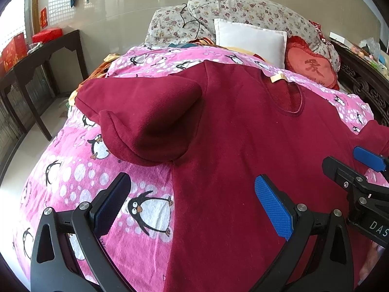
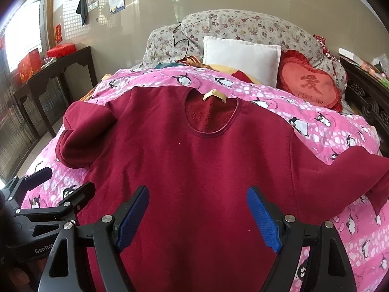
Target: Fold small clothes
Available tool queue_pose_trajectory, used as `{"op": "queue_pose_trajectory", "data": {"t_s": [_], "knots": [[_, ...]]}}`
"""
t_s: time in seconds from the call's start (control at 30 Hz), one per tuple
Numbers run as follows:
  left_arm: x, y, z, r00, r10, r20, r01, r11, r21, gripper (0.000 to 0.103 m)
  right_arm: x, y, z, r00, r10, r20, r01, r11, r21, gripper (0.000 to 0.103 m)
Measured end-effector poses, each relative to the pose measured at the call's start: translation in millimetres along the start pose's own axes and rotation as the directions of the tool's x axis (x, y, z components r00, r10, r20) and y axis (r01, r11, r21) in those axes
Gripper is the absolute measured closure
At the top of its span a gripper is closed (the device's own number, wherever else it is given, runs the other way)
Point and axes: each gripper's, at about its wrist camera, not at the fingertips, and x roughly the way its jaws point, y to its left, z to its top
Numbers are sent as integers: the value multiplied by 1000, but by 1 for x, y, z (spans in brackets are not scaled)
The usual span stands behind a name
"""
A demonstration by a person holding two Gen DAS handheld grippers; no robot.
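A dark red fleece top [image 2: 199,160] lies front up on a pink penguin blanket [image 2: 328,131], neck hole [image 2: 211,114] toward the pillows. Its left sleeve [image 1: 150,121] is bunched and folded over by the shoulder; its right sleeve [image 2: 352,172] stretches out to the right. My left gripper [image 1: 194,206] hovers open over the top's left edge, one finger above the blanket, the other above the red cloth. My right gripper [image 2: 198,216] hangs open over the lower chest, nothing between its fingers. Each gripper shows in the other's view: the right gripper [image 1: 350,168] and the left gripper [image 2: 60,182].
At the head of the bed sit a white pillow [image 2: 240,58], a red heart cushion [image 2: 311,85] and a flowered quilt [image 2: 243,29]. A dark wooden side table [image 2: 48,77] with red boxes stands left of the bed. A carved dark bed frame [image 2: 364,102] runs along the right.
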Motion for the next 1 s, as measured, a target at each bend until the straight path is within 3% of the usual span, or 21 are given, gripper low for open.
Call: {"op": "queue_pose_trajectory", "data": {"t_s": [0.73, 1.0], "knots": [[7, 9, 4, 1000, 14, -23, -14, 1000, -10, 1, 11, 14, 4, 1000, -8, -6, 7, 998, -62, 22], [12, 31, 10, 999, 22, -38, -24, 998, -53, 1, 18, 22, 6, 1000, 19, -17, -20, 998, -55, 22]]}}
